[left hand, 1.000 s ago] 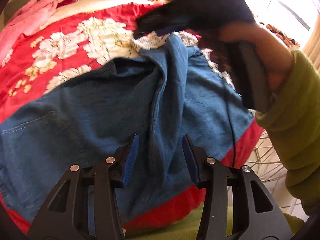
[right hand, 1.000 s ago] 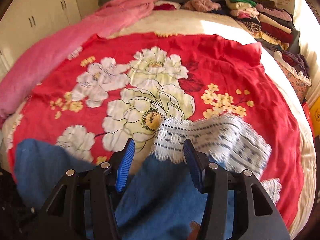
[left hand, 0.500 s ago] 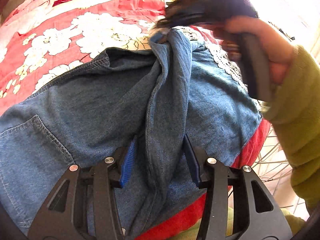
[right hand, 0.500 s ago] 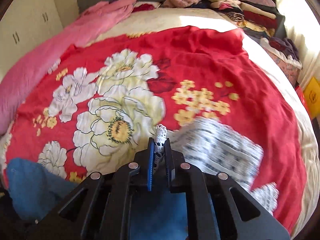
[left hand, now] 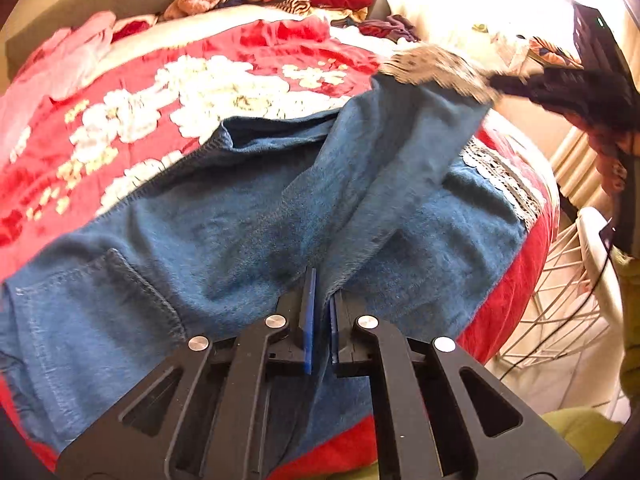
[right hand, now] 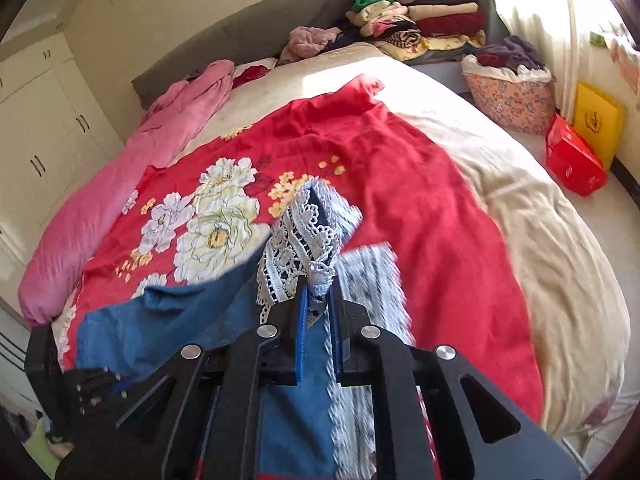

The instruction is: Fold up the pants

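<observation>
Blue denim pants [left hand: 208, 240] with white lace hems lie across a red floral blanket [left hand: 224, 80] on the bed. My left gripper [left hand: 322, 280] is shut on a raised ridge of denim near the front edge. In the right wrist view my right gripper [right hand: 320, 286] is shut on the lace hem [right hand: 296, 240] of one leg, held up above the blanket. From the left wrist view that lifted leg [left hand: 400, 140] stretches up to the right, where a hand holds the right gripper [left hand: 560, 88]. The other leg's lace hem [left hand: 500, 176] lies flat.
A pink quilt [right hand: 132, 168] lies along the bed's left side. Folded clothes [right hand: 420, 16] are stacked at the far end beside a floral basket [right hand: 512, 96]. Red and yellow boxes [right hand: 576, 152] sit on the floor at right. A white wire basket [left hand: 560, 280] stands off the bed's corner.
Both grippers closed: the right on the lace hem, then the left on the denim ridge. The right one carried the hem up and away to the right, stretching the leg.
</observation>
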Demonstrator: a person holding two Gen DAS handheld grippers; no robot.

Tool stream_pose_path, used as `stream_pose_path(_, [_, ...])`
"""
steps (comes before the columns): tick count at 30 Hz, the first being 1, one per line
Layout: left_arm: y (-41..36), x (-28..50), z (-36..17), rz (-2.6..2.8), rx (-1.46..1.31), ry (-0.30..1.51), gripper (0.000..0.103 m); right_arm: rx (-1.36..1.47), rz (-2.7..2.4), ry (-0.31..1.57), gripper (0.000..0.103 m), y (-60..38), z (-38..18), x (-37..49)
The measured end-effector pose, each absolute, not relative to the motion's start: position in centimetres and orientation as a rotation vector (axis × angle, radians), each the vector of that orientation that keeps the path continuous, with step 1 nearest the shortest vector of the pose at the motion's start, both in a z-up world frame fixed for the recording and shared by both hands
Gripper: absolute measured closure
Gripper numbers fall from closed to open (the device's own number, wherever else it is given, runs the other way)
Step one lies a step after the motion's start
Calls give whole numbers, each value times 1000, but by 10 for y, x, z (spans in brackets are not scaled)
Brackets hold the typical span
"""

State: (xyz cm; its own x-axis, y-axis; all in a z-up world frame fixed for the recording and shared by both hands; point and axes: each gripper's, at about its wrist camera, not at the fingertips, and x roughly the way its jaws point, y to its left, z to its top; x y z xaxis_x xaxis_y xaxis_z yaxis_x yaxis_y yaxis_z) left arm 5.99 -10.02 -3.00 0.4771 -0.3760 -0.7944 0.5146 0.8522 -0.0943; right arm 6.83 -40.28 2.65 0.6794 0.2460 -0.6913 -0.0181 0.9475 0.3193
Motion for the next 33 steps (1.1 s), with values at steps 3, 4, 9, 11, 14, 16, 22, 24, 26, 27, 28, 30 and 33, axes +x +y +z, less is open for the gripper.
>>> stream_pose_path(3, [-101,50,-23,-548,206,896,102,305,141,842,94,-410,15,42])
stream_pose_path(4, [-101,49,-23,-547,217,893,102,313,140,852,94,-411,11,35])
stream_pose_path(9, [-103,38,-30,-540,269,904,102,359,139,902,94,-418,-13,7])
stream_pose_path(11, [-103,35,-33,-544,274,912,102,375,130,918,94,-421,-20,1])
stream_pose_path(14, [-107,29,-36,-550,296,914,102,386,124,920,94,-426,-23,-4])
stream_pose_path(16, [-108,26,-37,-553,301,919,102,390,115,933,94,-428,-25,-6])
stream_pose_path(22, [-111,17,-40,-571,320,929,102,395,85,948,94,-434,-31,-9])
stream_pose_path(24, [-114,15,-44,-574,333,937,102,387,75,955,93,-435,-35,-7])
stream_pose_path(26, [-116,15,-49,-572,345,954,102,358,49,982,81,-435,-40,-6])
stream_pose_path(27, [-116,15,-50,-571,347,956,102,354,33,976,78,-437,-39,-8])
stream_pose_path(28, [-116,15,-49,-571,348,953,102,351,24,961,73,-439,-34,-10])
stream_pose_path(30, [-116,15,-49,-570,346,955,102,311,9,907,72,-438,-19,-17])
stream_pose_path(33, [-117,14,-49,-567,348,954,102,211,68,851,65,-416,-1,-22])
